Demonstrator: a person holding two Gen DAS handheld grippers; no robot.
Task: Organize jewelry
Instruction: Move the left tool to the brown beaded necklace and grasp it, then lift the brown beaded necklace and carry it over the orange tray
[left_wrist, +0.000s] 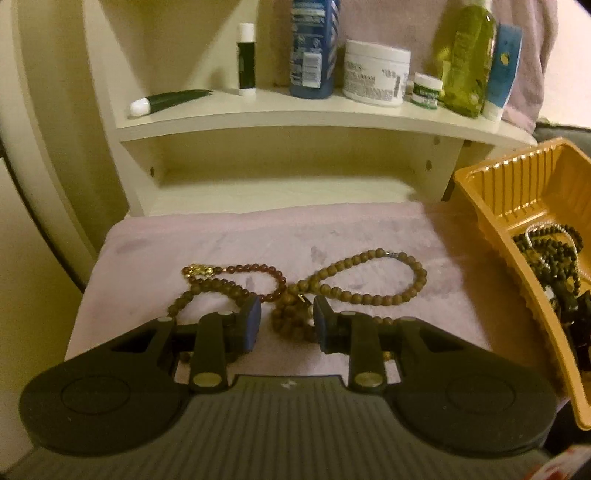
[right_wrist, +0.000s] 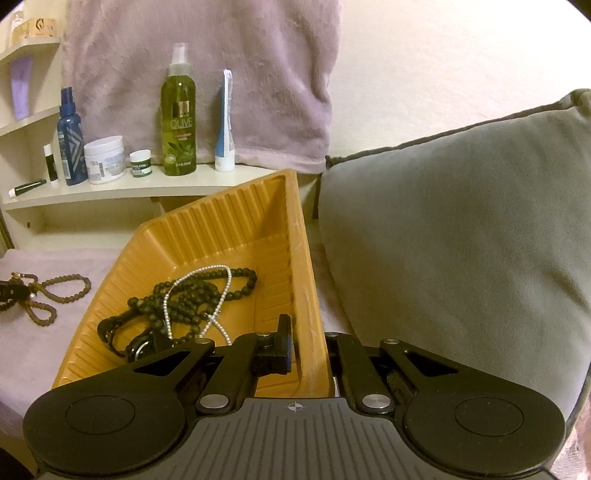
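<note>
A long brown bead necklace (left_wrist: 369, 295) lies looped on the pink towel (left_wrist: 221, 243), tangled with a dark red bead strand with a gold charm (left_wrist: 258, 271). My left gripper (left_wrist: 286, 319) hangs open just over the tangle, and a clump of brown beads shows in the gap, apart from both pads. The orange plastic tray (right_wrist: 221, 229) stands tilted. It holds a black bead necklace (right_wrist: 207, 284), a pearl strand (right_wrist: 225, 291) and a black watch (right_wrist: 122, 332). My right gripper (right_wrist: 308, 354) is shut on the tray's right wall, one finger inside and the other hidden behind it.
A cream shelf (left_wrist: 295, 114) behind the towel carries a blue bottle (left_wrist: 314, 48), a white jar (left_wrist: 375, 72), a green bottle (right_wrist: 178, 122) and tubes. A grey cushion (right_wrist: 461, 229) fills the right side beside the tray. A pink towel hangs on the wall.
</note>
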